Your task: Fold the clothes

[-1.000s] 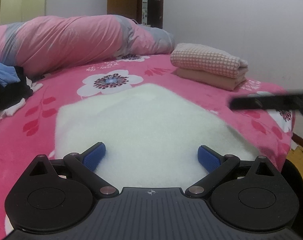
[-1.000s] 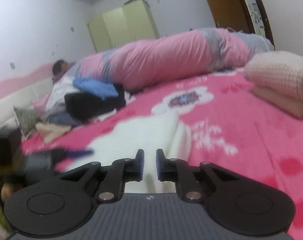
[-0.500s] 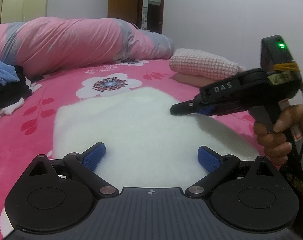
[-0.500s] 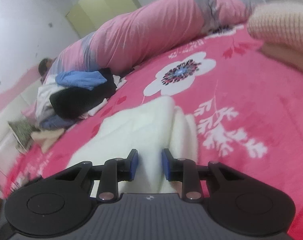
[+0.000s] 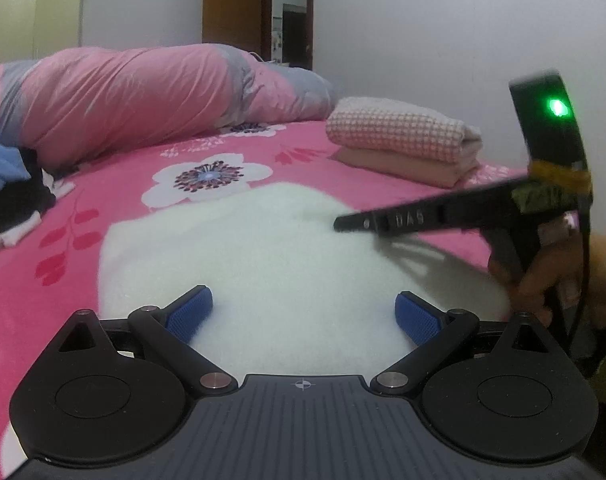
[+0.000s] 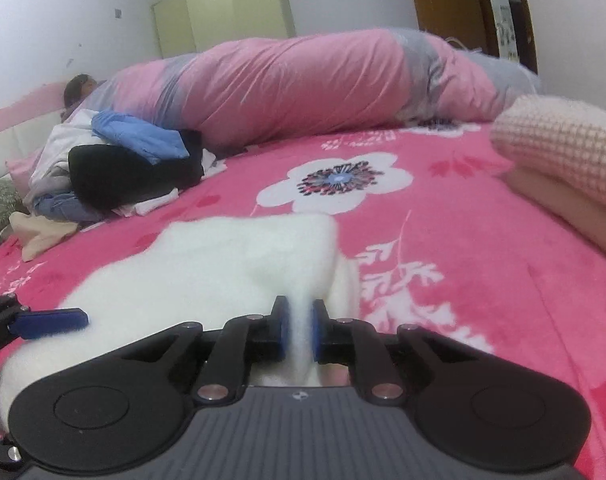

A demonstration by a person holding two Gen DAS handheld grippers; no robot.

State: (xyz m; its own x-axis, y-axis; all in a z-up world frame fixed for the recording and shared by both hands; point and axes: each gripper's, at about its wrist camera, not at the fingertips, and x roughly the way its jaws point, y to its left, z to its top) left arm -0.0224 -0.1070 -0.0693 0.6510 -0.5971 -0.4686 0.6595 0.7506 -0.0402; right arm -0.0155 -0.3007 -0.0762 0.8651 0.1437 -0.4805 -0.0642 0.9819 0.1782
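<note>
A white fleece garment (image 5: pixel 263 264) is laid flat on the pink bed (image 5: pixel 63 264), approx. mid-bed, near the front edge. It looks soft, light and floppy, w/ thick pile, so sagging is likely if lifted at one point. The right gripper (image 6: pixel 299 334) is clenched on a bunched edge of it. The left gripper (image 5: pixel 303 312) is spread wide, nothing held; the opposite edge is prob. best pinched.

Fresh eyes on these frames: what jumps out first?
The white fleece garment spread mid-bed on the hot-pink floral blanket, its edge pinched in the right hand-held gripper. The left hand-held gripper gapes wide over it. Behind lies a long pink-and-grey rolled duvet; a folded stack sits far right.
</note>
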